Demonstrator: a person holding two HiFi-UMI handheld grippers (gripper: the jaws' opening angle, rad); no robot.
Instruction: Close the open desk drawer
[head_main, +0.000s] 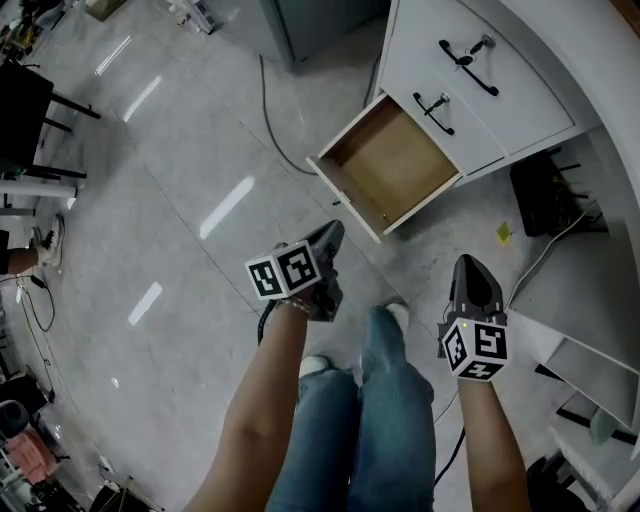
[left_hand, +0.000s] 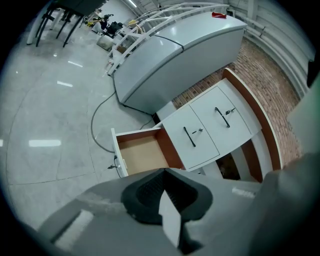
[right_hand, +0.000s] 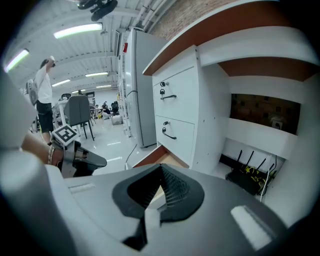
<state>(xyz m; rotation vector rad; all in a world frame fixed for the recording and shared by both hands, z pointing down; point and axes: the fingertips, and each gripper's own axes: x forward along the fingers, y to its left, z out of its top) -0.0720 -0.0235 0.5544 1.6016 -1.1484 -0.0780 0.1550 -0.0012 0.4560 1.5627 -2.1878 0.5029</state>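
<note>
The drawer (head_main: 392, 160) is white outside, tan inside; handles (head_main: 433, 112) are black. The left gripper (head_main: 333, 236) and right gripper (head_main: 470, 266) are grey with black-and-white squares.

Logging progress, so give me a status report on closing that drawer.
Left gripper and right gripper: jaws shut, empty, short of the drawer. Drawer open, nothing inside. Floor cable beside it, clear of its path.

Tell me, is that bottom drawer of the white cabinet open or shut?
Open. The drawer is pulled far out of the white cabinet, its bare brown inside showing; the two drawers above it sit flush.
</note>
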